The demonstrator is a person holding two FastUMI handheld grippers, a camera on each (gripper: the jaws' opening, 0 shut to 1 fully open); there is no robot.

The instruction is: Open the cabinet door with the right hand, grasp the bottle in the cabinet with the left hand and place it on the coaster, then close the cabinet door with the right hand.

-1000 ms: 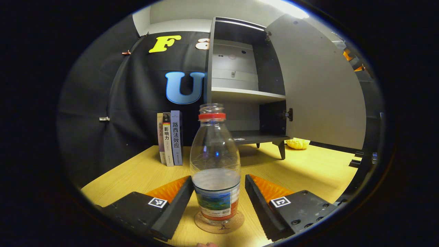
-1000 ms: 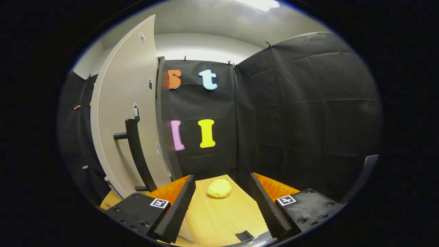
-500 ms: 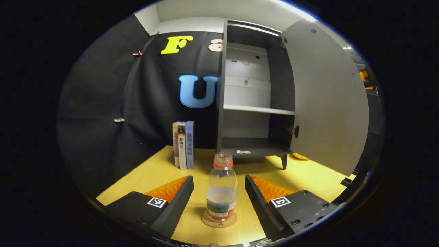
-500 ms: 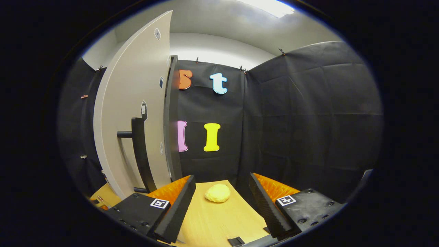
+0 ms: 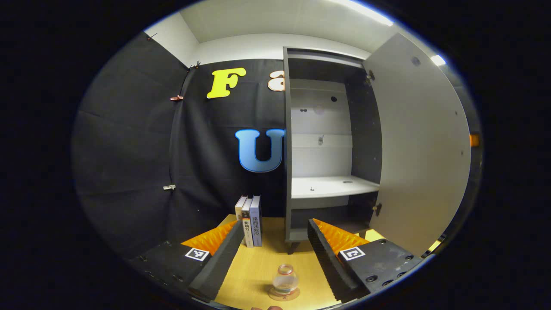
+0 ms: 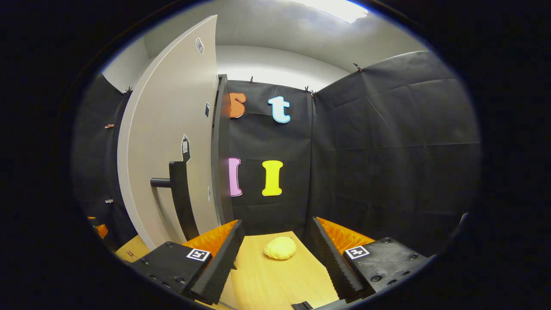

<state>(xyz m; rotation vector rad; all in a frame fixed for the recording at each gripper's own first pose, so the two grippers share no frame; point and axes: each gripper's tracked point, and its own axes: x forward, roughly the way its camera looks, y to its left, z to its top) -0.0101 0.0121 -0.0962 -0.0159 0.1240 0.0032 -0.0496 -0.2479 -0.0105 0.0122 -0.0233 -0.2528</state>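
In the left gripper view the left hand-held gripper point(image 5: 272, 254) is held above the counter point(image 5: 254, 271) with its jaws spread wide and nothing between them. Below and ahead of it the bottle point(image 5: 285, 280) stands upright on the round cork coaster point(image 5: 284, 295), in the gap between the two fingers but well apart from both. Nothing lies between the bottle and the cabinet point(image 5: 329, 142), which stands farther back on short legs with its cabinet door point(image 5: 424, 146) swung fully open to the right of the cabinet's opening. A white shelf point(image 5: 333, 186) crosses the cabinet's inside, which is pale at the back and dark at the sides. Just left of the cabinet three books point(image 5: 249, 226) stand upright on the counter against the black cloth wall.

In the right gripper view the right hand-held gripper point(image 6: 275, 254) is likewise wide open and holds nothing. The cabinet door point(image 6: 172, 137) shows its outer face to the left of this gripper, with the dark bar handle point(image 6: 178, 198) near the left finger but apart from it. A yellow lumpy object point(image 6: 280, 248) lies on the counter point(image 6: 271, 280) ahead, to the right of the cabinet. The counter is light wood, black cloth closes in the booth behind and beside the cabinet, and a white ceiling with a bright light shows above.
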